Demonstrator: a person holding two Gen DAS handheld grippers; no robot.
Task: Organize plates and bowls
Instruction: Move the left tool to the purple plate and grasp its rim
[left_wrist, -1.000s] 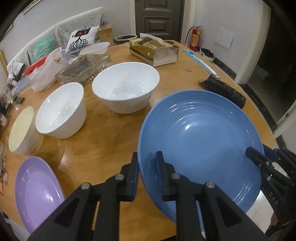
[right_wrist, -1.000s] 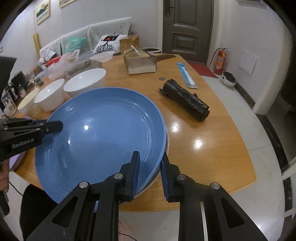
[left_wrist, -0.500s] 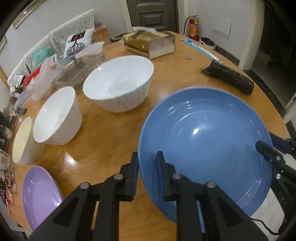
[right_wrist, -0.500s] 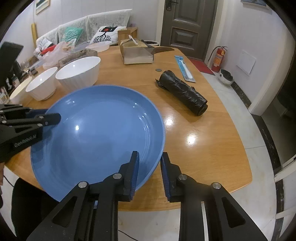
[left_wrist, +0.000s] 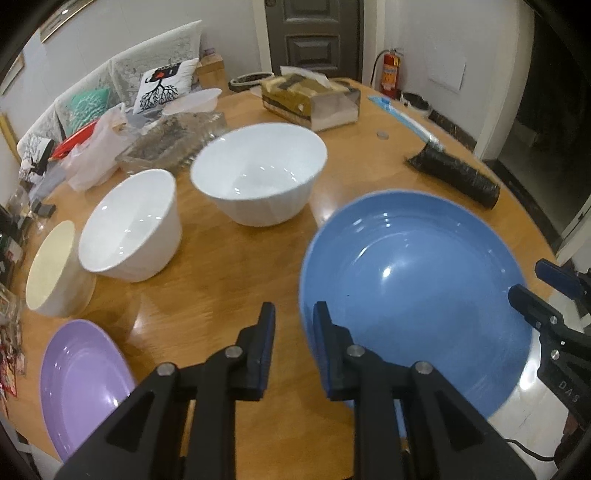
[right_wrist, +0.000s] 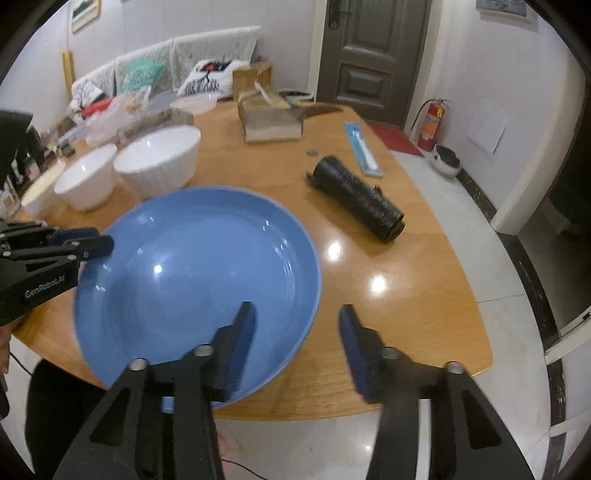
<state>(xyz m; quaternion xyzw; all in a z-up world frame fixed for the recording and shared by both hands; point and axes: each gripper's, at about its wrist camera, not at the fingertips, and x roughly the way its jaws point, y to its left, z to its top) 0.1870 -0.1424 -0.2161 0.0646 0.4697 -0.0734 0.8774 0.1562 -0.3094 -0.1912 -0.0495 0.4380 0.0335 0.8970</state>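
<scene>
Both released: right gripper (right_wrist: 297, 338) now wide open, left gripper (left_wrist: 293, 345) parted; blue plate (left_wrist: 413, 295) apparently resting on counter (left_wrist: 229, 266).

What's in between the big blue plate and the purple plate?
In the left wrist view, the left gripper's fingers and bare wooden table lie between the blue plate and the purple plate.
</scene>
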